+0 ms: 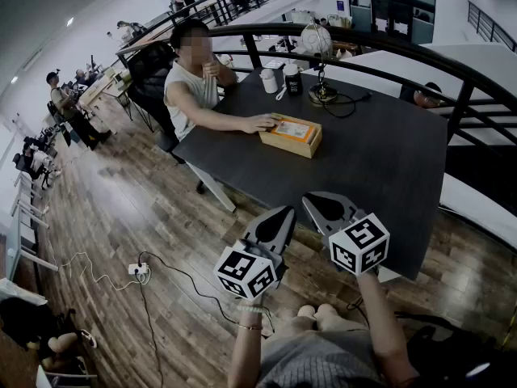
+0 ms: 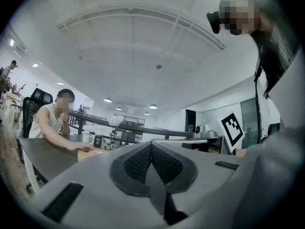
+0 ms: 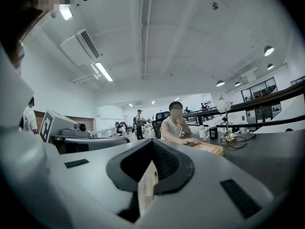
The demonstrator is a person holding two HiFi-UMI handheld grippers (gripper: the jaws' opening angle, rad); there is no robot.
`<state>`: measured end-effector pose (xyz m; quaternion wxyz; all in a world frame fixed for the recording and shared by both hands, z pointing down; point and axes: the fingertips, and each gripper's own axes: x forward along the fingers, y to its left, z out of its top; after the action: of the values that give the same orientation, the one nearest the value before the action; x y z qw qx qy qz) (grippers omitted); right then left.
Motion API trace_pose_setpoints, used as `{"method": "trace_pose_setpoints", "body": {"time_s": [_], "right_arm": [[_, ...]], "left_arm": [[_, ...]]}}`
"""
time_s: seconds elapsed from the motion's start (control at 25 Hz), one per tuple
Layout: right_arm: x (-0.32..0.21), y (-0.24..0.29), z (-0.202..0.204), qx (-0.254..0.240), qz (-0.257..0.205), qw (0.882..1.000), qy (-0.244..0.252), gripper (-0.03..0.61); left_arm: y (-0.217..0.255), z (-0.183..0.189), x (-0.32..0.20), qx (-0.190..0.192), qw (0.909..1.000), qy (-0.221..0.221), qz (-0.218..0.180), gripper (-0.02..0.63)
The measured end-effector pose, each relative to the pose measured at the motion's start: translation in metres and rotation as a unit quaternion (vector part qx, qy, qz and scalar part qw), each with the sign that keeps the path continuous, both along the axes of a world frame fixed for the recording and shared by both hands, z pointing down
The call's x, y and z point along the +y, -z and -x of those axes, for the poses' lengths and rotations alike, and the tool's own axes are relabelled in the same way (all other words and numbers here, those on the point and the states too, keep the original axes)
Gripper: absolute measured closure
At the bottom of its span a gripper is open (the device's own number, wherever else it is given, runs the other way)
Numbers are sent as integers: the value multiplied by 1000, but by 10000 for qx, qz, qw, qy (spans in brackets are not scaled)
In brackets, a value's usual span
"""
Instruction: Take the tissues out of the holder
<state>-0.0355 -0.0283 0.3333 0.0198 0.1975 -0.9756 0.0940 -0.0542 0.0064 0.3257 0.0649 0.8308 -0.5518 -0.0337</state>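
Observation:
The tissue holder (image 1: 292, 134), a flat orange-brown box, lies on the dark table (image 1: 380, 176) toward its far left side. A seated person (image 1: 191, 87) rests a hand on its left end. My left gripper (image 1: 283, 212) and right gripper (image 1: 317, 201) hang side by side over the table's near edge, well short of the box. Both are shut with nothing between the jaws. In the left gripper view the box (image 2: 89, 152) shows small beyond the shut left gripper (image 2: 151, 145). From the right gripper (image 3: 152, 143), the box (image 3: 208, 148) lies ahead to the right.
At the table's far end stand a white cup (image 1: 269, 80), a dark cup (image 1: 292, 79) and a desk lamp (image 1: 321, 51) with a black cable (image 1: 347, 102). A curved black railing (image 1: 452, 79) runs behind and to the right. A power strip (image 1: 138, 270) and cords lie on the wooden floor.

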Motion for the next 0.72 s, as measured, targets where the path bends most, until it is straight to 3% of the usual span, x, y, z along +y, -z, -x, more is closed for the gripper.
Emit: {"method": "trace_pose_setpoints", "body": {"time_s": [0.72], "right_arm": [[-1,1,-16,18,-74,10000,1,566]], "left_arm": [[1,-12,-3,1,10000,18,-5,606]]}}
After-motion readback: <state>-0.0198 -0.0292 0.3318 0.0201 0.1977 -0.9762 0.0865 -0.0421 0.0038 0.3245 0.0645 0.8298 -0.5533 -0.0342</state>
